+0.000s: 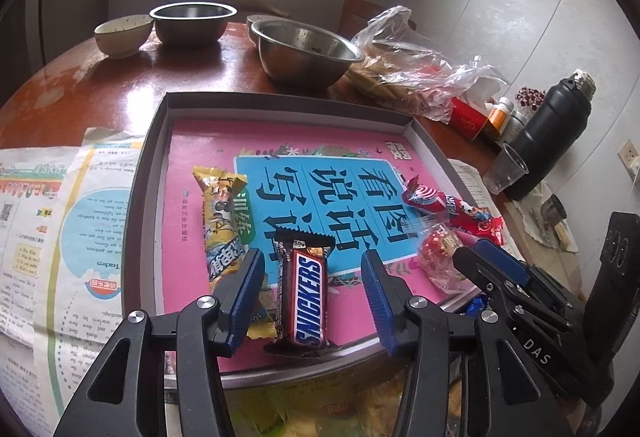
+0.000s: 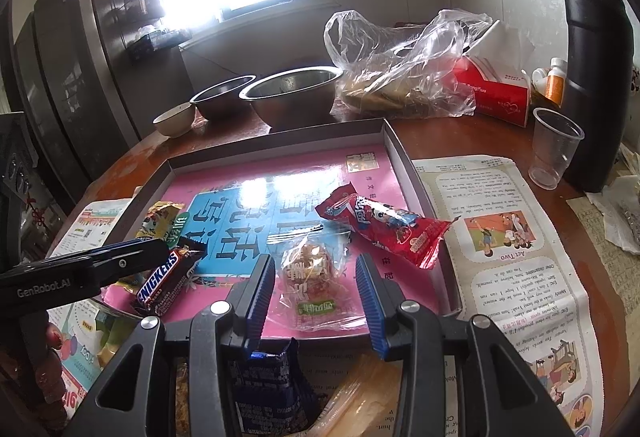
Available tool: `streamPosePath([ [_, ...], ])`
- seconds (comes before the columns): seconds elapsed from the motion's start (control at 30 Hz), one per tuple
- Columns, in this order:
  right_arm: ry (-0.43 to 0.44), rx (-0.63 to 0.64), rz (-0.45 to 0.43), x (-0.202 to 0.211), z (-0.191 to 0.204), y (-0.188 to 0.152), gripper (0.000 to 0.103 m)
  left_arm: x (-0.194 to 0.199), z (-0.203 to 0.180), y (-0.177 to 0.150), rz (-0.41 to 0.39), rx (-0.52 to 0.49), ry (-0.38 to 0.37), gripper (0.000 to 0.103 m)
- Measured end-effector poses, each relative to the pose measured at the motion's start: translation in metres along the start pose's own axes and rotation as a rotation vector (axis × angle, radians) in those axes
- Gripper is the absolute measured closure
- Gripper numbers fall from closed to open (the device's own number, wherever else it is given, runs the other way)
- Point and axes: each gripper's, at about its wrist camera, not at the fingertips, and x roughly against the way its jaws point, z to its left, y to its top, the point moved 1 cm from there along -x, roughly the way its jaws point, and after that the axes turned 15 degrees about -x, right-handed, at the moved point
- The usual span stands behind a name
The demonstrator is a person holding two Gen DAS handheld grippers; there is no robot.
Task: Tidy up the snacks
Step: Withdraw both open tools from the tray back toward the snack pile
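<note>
Snickers bar (image 1: pixel 305 295) in its brown wrapper with the blue-and-white logo on a red band lies flat on the pink book cover inside the shallow grey tray (image 1: pixel 154 141). Its long axis runs from the tray's near edge toward the far edge, lettering reading along that line. The left gripper (image 1: pixel 314 279) hangs over it with its blue-padded jaws spread wide, one on each side of the bar, holding nothing. Just left of the bar lies a yellow snack packet (image 1: pixel 222 221), roughly parallel. The right gripper (image 2: pixel 316 287) is likewise spread wide and empty, straddling a clear-wrapped candy (image 2: pixel 314 269). Beyond that candy, a red snack packet (image 2: pixel 380 229) lies slantwise near the tray's right wall.
</note>
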Motion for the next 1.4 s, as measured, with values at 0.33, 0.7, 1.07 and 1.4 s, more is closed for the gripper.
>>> streamPosePath([
  [0.33, 0.013, -0.017, -0.024, 0.012, -0.005, 0.006, 0.055, 0.027, -0.004, 0.002, -0.045, -0.006, 0.004, 0.039],
  [0.7, 0.032, -0.043, -0.063, 0.035, -0.012, 0.012, 0.05, 0.051, -0.003, -0.004, -0.072, 0.001, 0.021, 0.036],
  [1.07, 0.049, -0.044, -0.088, 0.055, -0.013, 0.011, 0.049, 0.07, -0.008, -0.012, -0.083, -0.011, 0.036, 0.031],
  [1.4, 0.057, -0.04, -0.105, 0.074, -0.013, 0.006, 0.049, 0.087, -0.014, -0.018, -0.099, -0.027, 0.047, 0.029],
])
